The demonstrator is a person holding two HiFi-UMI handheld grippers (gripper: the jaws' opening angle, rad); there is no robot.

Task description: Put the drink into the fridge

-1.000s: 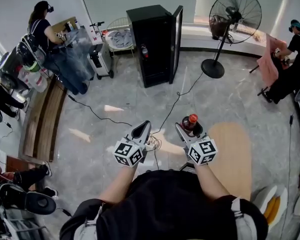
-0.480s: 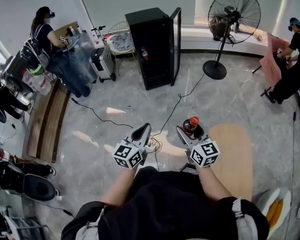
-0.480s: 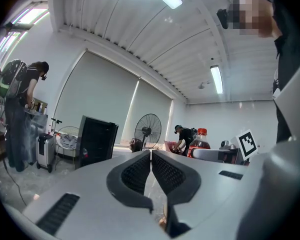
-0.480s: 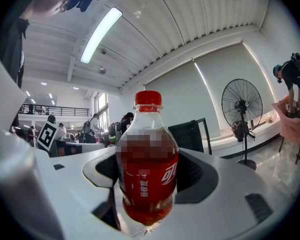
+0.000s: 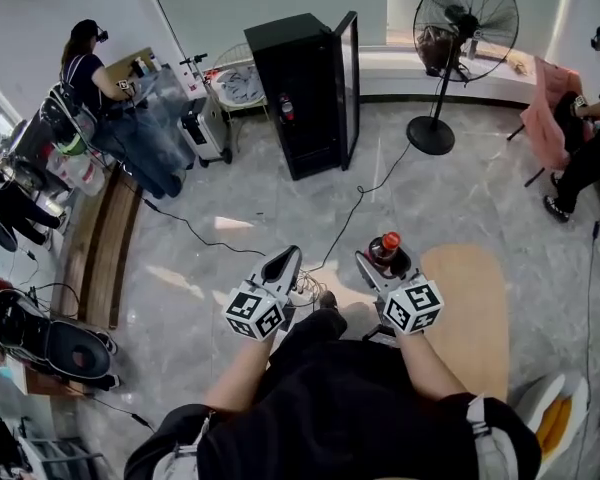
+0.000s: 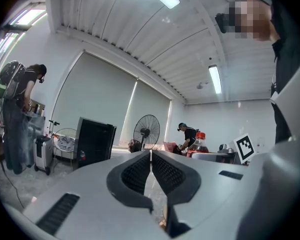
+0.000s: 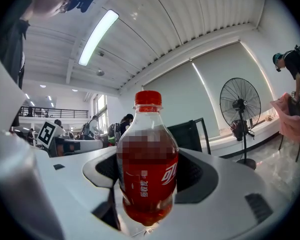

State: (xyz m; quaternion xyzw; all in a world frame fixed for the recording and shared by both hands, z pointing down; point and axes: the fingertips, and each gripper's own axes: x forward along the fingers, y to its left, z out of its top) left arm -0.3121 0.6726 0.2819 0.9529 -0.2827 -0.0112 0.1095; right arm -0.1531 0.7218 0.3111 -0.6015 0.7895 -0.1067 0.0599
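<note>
A red-capped cola bottle (image 5: 384,249) with a red label stands upright between the jaws of my right gripper (image 5: 380,263), which is shut on it; the right gripper view shows the bottle (image 7: 147,169) filling the middle. My left gripper (image 5: 283,264) is shut with nothing in it, its pads (image 6: 140,171) pressed together. The black fridge (image 5: 302,92) stands across the floor ahead, its door (image 5: 349,73) swung open to the right. It also shows small in the left gripper view as a dark fridge (image 6: 94,142) and behind the bottle as a dark fridge (image 7: 190,134).
A pedestal fan (image 5: 458,38) stands right of the fridge. A cable (image 5: 352,203) runs over the marble floor toward me. A round wooden table (image 5: 470,308) is at my right. Seated people (image 5: 88,63) and luggage (image 5: 202,108) crowd the left; another person (image 5: 590,118) sits far right.
The view has shifted slightly; both grippers hold their pose with the bottle still gripped. The person at far right has moved further toward the edge.
</note>
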